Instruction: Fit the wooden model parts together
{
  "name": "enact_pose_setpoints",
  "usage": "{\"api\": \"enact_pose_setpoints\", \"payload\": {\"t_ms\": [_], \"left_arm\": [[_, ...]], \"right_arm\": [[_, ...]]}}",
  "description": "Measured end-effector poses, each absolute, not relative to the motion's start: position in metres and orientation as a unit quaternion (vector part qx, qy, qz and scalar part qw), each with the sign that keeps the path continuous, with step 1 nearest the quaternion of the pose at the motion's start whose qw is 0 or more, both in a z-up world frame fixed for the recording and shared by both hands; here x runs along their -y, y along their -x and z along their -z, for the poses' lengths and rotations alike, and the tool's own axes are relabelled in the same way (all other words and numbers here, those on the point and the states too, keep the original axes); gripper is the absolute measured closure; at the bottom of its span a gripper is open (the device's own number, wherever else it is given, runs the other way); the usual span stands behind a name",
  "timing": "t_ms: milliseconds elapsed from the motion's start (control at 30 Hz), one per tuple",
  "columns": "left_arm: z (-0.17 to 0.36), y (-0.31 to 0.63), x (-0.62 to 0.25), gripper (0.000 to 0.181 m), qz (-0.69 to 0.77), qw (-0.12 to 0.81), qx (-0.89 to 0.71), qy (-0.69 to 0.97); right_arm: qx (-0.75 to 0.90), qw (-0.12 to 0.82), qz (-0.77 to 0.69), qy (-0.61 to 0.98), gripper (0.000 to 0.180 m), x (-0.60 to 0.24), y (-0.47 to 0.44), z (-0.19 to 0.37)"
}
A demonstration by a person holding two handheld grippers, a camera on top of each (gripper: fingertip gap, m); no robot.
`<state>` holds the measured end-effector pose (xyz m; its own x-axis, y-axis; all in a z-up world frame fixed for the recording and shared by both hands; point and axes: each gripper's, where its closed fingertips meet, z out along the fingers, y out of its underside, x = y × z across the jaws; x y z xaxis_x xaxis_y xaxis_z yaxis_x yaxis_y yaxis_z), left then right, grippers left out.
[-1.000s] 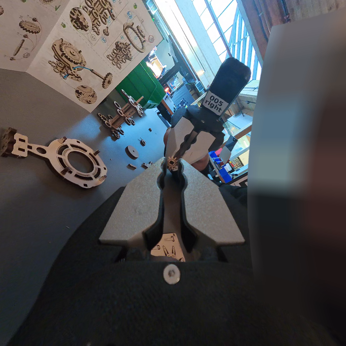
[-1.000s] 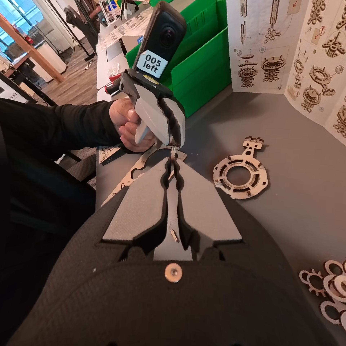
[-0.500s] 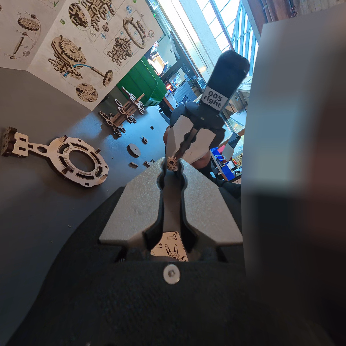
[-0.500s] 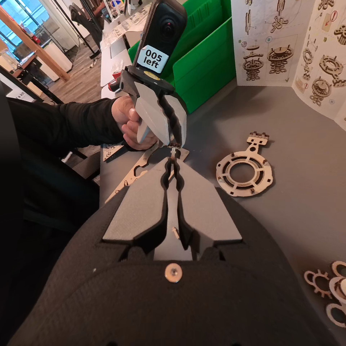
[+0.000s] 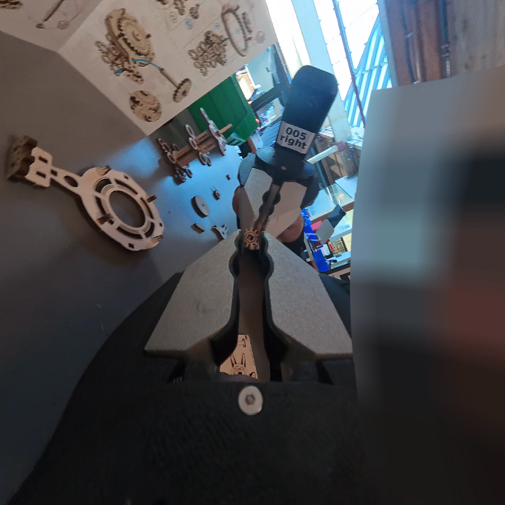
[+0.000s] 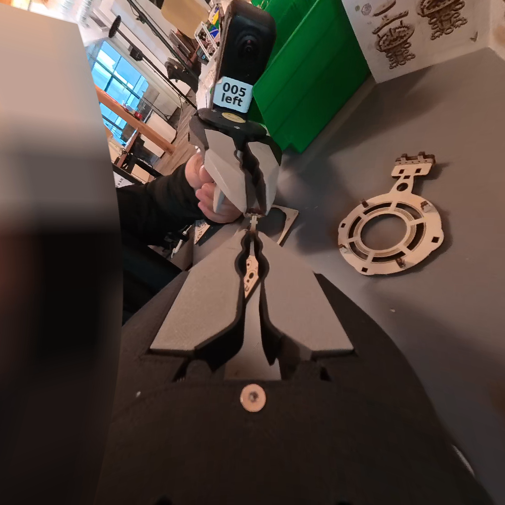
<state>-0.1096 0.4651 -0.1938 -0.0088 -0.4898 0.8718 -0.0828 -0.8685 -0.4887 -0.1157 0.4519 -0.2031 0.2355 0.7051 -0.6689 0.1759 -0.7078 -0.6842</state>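
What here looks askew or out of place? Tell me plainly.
Nothing stands out. The left gripper pinches a small toothed gear; the right gripper holds a thin wooden pin meeting it. The ring plate lies flat on the grey table, with small loose parts scattered near it.

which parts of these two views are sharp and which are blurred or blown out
Left wrist view: the small gear in the left hand-held gripper is sharp, the instruction sheet and ring plate are motion-smeared, the windows blown out. Right wrist view: the ring plate is fairly crisp, the green bin softer.
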Motion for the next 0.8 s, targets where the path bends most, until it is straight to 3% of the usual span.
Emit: {"api": "enact_pose_setpoints", "payload": {"t_ms": [33,800], "left_arm": [[0.195,0.110,-0.466,0.174,0.677,0.149,-0.205,0.691],[0.206,0.109,-0.470,0.174,0.647,0.146,-0.191,0.724]], "right_arm": [[0.296,0.241,-0.545,0.746,0.180,-0.451,0.116,0.203],[0.319,0.271,-0.468,0.778,0.180,-0.459,0.114,0.217]]}}
